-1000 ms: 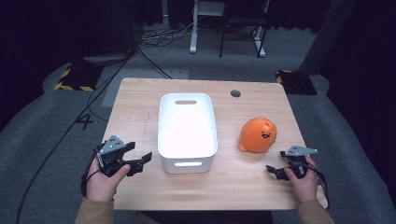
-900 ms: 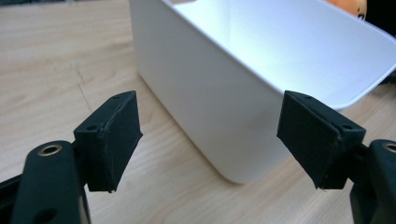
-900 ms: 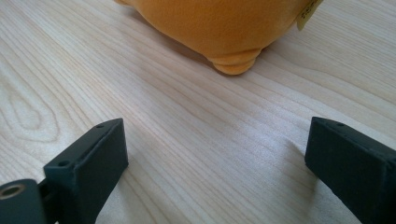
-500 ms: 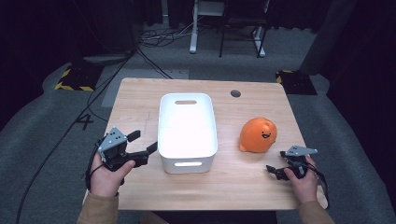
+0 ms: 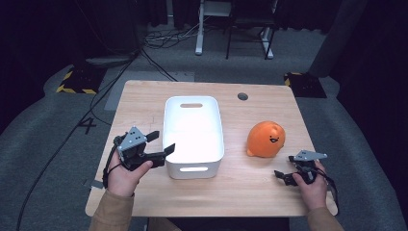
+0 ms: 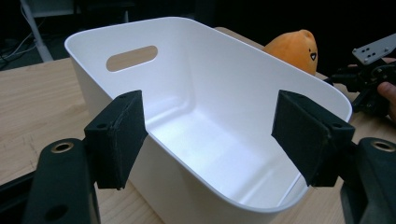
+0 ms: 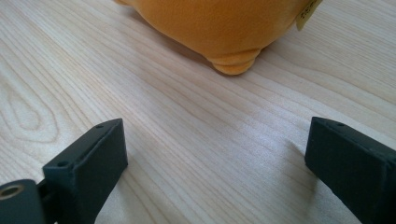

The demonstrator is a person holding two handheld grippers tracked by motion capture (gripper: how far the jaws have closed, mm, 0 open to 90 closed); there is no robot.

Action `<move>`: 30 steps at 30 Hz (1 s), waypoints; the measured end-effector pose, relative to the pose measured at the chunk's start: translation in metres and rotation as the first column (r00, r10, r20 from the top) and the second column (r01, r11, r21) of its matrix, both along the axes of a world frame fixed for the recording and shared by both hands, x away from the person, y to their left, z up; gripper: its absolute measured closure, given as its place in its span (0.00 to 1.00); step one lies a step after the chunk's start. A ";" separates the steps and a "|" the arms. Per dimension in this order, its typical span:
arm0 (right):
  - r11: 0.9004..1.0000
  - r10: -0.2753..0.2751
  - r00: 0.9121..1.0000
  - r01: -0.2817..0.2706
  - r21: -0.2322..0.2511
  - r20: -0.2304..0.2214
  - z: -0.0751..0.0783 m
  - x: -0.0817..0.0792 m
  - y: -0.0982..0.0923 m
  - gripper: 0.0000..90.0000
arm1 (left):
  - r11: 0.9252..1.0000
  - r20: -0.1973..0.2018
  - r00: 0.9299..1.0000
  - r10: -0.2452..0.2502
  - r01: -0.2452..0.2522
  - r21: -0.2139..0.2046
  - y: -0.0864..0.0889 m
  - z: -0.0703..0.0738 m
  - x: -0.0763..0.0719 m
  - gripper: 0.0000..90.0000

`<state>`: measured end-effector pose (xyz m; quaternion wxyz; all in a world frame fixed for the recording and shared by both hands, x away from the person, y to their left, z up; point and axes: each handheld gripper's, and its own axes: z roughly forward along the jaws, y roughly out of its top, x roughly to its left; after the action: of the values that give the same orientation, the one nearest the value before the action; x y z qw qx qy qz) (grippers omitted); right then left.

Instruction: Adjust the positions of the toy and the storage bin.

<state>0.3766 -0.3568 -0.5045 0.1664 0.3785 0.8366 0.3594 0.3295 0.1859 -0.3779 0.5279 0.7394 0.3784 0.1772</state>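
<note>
Left gripper (image 5: 161,143) jaws, just narrowing, straddle the white plastic bin's (image 6: 243,121) wall ungripped; closing off-centre could tip it. Right gripper (image 5: 284,177) jaws gape, empty.

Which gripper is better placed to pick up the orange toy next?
Right. The right gripper rests open just beside the orange toy; the left gripper is at the white bin's far side.

Overhead light falls bright on my table (image 5: 144,103) and glares off the white bin (image 5: 193,126), the room behind stays dark, and my close views look slightly soft.
</note>
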 end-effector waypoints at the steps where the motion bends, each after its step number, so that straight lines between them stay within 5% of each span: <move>1: 1.000 0.000 1.000 0.000 0.000 0.000 0.000 0.000 0.000 0.06 | 1.000 0.000 1.000 0.000 0.000 0.000 0.000 0.000 0.000 0.29; 8: 1.000 0.000 1.000 0.000 0.000 0.001 0.000 0.000 0.000 0.06 | 0.999 -0.012 1.000 0.018 -0.018 0.029 -0.008 -0.010 0.007 0.29; 14: 1.000 0.001 1.000 -0.001 0.000 0.001 0.000 0.000 0.000 0.06 | 0.994 -0.008 0.999 0.037 -0.036 0.100 -0.012 -0.019 0.012 0.29; 21: 1.000 0.000 1.000 0.000 0.000 0.000 0.000 0.000 0.000 0.06 | 0.990 -0.048 0.997 0.056 -0.049 0.130 -0.013 -0.027 0.013 0.32; 30: 1.000 0.000 1.000 0.000 0.000 0.000 0.000 0.000 0.000 0.06 | 0.991 -0.054 0.998 0.046 -0.039 0.125 -0.018 -0.028 0.007 0.32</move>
<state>0.3767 -0.3568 -0.5045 0.1664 0.3783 0.8367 0.3594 0.3361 0.1684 -0.4063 0.4663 0.7673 0.3969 0.1905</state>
